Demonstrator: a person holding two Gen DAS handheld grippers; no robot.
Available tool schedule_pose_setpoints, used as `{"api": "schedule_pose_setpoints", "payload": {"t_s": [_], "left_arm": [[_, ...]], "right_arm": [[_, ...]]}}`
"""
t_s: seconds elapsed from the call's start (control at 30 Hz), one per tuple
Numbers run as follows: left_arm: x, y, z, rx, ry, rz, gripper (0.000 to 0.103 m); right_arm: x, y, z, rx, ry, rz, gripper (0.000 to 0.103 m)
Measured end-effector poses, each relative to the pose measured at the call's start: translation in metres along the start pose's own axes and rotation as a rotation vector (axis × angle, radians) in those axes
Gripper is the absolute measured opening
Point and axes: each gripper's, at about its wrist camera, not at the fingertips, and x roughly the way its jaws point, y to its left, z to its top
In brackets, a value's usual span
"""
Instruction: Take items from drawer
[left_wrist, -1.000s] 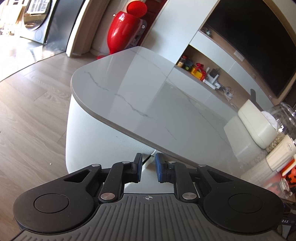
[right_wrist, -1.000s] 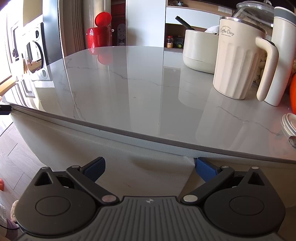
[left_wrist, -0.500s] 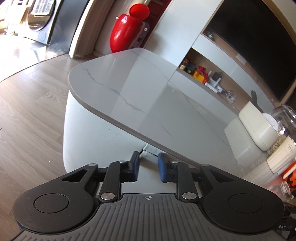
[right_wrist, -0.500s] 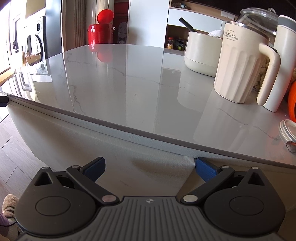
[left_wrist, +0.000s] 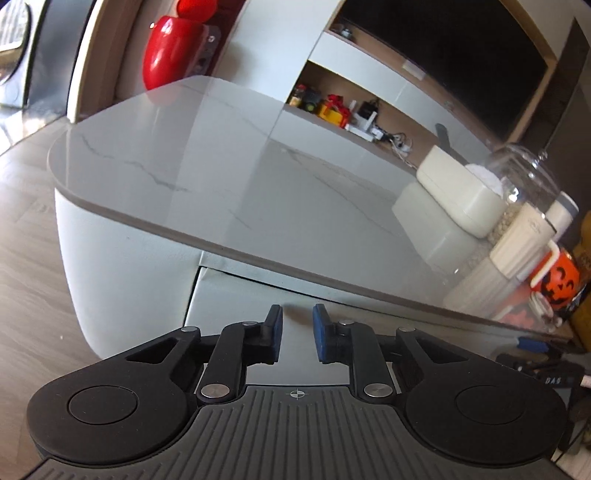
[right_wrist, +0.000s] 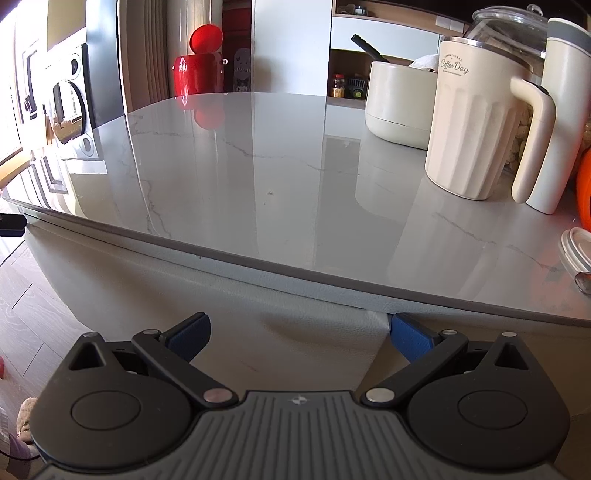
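A white drawer front (left_wrist: 236, 295) sits just under the grey marble tabletop (left_wrist: 221, 177) and stands a little proud of the white table base (left_wrist: 122, 266), with a dark slit above it. My left gripper (left_wrist: 297, 323) is right in front of this panel. Its blue pads are a narrow gap apart and closing, and only the panel's white surface shows between them. My right gripper (right_wrist: 297, 325) is wide open before the base, its right fingertip (right_wrist: 402, 328) at the vertical seam (right_wrist: 386, 319) of the drawer. The inside of the drawer is hidden.
On the tabletop's right side stand a cream ribbed mug (right_wrist: 476, 125), a tall cream tumbler (right_wrist: 561, 110), a cream bowl (right_wrist: 399, 103), a glass jar (left_wrist: 524, 181) and an orange pumpkin cup (left_wrist: 557, 280). A red bin (left_wrist: 170, 51) stands beyond on the wood floor (left_wrist: 26, 258).
The left gripper has shifted and rolled, and its pads stand a little wider apart than a second ago. The drawer front now juts from the base. The right gripper has barely moved.
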Motion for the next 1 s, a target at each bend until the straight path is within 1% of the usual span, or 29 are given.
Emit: {"api": "schedule_pose_setpoints", "payload": {"t_s": [0.07, 0.17, 0.2, 0.23, 0.3, 0.43, 0.57, 0.63, 0.67, 0.7, 0.73, 0.77, 0.87, 0.97, 1.0], "left_arm": [[-0.004, -0.001, -0.001, 0.01, -0.024, 0.054, 0.02], [-0.015, 0.002, 0.003, 0.045, -0.12, 0.189, 0.021], [-0.017, 0.002, 0.004, 0.059, -0.141, 0.219, 0.021], [-0.017, 0.002, 0.006, 0.073, -0.152, 0.244, 0.021], [-0.013, 0.002, 0.008, 0.083, -0.138, 0.274, 0.021], [-0.004, 0.006, 0.011, 0.063, -0.092, 0.283, 0.021], [-0.004, 0.008, 0.011, 0.082, -0.094, 0.276, 0.019], [-0.006, 0.01, 0.01, 0.076, -0.086, 0.25, 0.01], [-0.006, 0.011, 0.01, 0.079, -0.084, 0.246, 0.01], [-0.006, 0.012, 0.01, 0.082, -0.081, 0.243, 0.01], [-0.006, 0.013, 0.01, 0.075, -0.073, 0.225, 0.02], [-0.006, 0.014, 0.01, 0.059, -0.065, 0.201, 0.026], [-0.006, 0.011, 0.008, 0.086, -0.065, 0.21, 0.024], [-0.008, 0.015, 0.007, 0.06, -0.063, 0.208, 0.023], [-0.01, 0.015, 0.007, 0.065, -0.066, 0.221, 0.023]], "right_arm": [[0.0, 0.0, 0.0, -0.007, 0.0, 0.001, 0.103], [-0.001, -0.001, -0.001, -0.002, -0.003, 0.007, 0.103], [0.0, -0.002, 0.0, 0.001, -0.003, 0.008, 0.103], [0.0, -0.002, 0.0, 0.003, -0.003, 0.007, 0.103], [0.001, -0.002, 0.0, 0.005, -0.001, 0.003, 0.103], [0.001, -0.001, -0.001, -0.001, -0.001, 0.003, 0.103], [0.001, 0.0, -0.003, -0.018, -0.001, -0.004, 0.103], [0.001, 0.0, -0.003, -0.02, -0.001, -0.005, 0.103], [0.001, 0.0, -0.003, -0.019, -0.002, -0.004, 0.103], [0.001, 0.0, -0.003, -0.02, -0.002, -0.004, 0.103], [0.001, 0.0, -0.003, -0.021, -0.002, -0.003, 0.103], [0.0, 0.0, -0.004, -0.023, -0.002, -0.004, 0.103], [0.0, 0.001, -0.004, -0.029, 0.0, -0.005, 0.103], [-0.002, 0.001, -0.004, -0.03, 0.001, -0.003, 0.103], [-0.002, 0.001, -0.004, -0.029, 0.001, -0.001, 0.103]]}}
